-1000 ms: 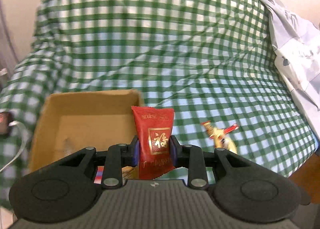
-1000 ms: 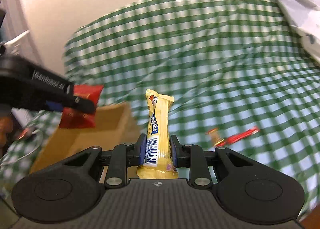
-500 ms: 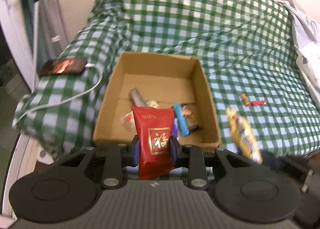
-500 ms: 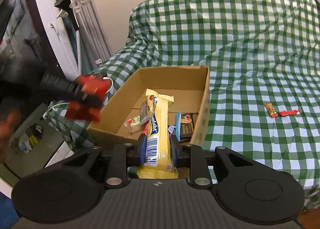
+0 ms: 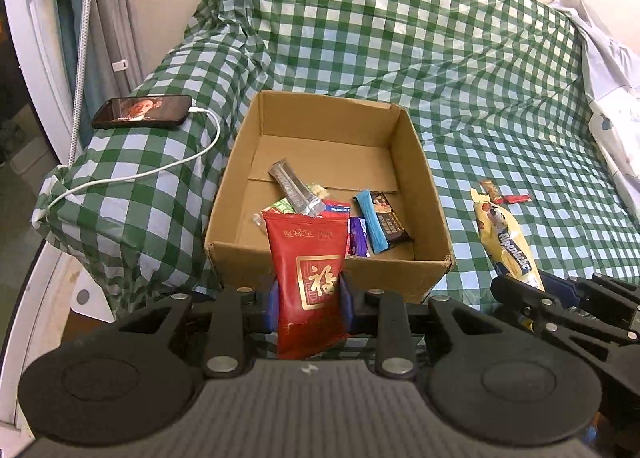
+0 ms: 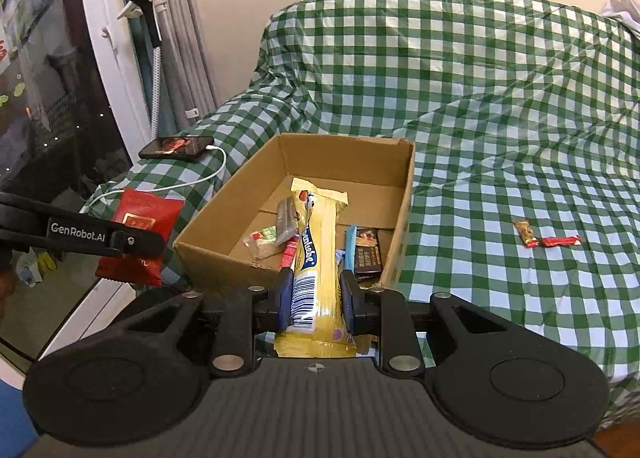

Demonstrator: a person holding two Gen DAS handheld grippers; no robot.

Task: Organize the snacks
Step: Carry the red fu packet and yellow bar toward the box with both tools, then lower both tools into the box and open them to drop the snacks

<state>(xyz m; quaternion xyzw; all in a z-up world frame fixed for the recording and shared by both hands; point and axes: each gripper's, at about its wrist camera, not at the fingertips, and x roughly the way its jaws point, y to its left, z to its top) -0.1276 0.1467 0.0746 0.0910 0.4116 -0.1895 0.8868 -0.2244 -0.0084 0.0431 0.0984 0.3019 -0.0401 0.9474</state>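
Left wrist view: left gripper point(image 5: 307, 300) is clamped on a red foil snack packet with a gold square emblem point(image 5: 310, 270), held upright, jaws pressing both side edges. Right wrist view: right gripper point(image 6: 316, 298) is clamped on a long yellow wrapped snack bar with a blue oval logo point(image 6: 318, 254), also upright.

Target is the open brown cardboard box point(image 5: 424, 177) sitting on the bed under a green-and-white checked cover point(image 5: 440, 57). From the left camera the box is dead ahead at 12 o'clock, near rim just past the packet. From the right camera it's at about 11–12 o'clock. Box already holds a silver-grey stick pack point(image 5: 294, 189), a light-blue bar point(image 5: 372, 221), a dark brown chocolate bar point(image 5: 390, 217), plus a few more wrappers I can't fully sort out.

Step in hand, as I read it: carry-to-box, both grippers loaded and parked just short of the near rim. Neither snack is over the opening yet.

Next move calls for: push each gripper forward past the near wall so the snack hangs over the box floor, then open the jaws. Grippers are side by side, so stagger the drops or keep them apart.

Leftovers: two small wrapped candies, one gold-brown point(image 6: 526, 234) and one red point(image 6: 560, 242), lying touching on the cover at 3 o'clock of the box, well apart from it. Black phone on a white cable point(image 5: 146, 111) at the box's 10 o'clock, not a snack, leave it.
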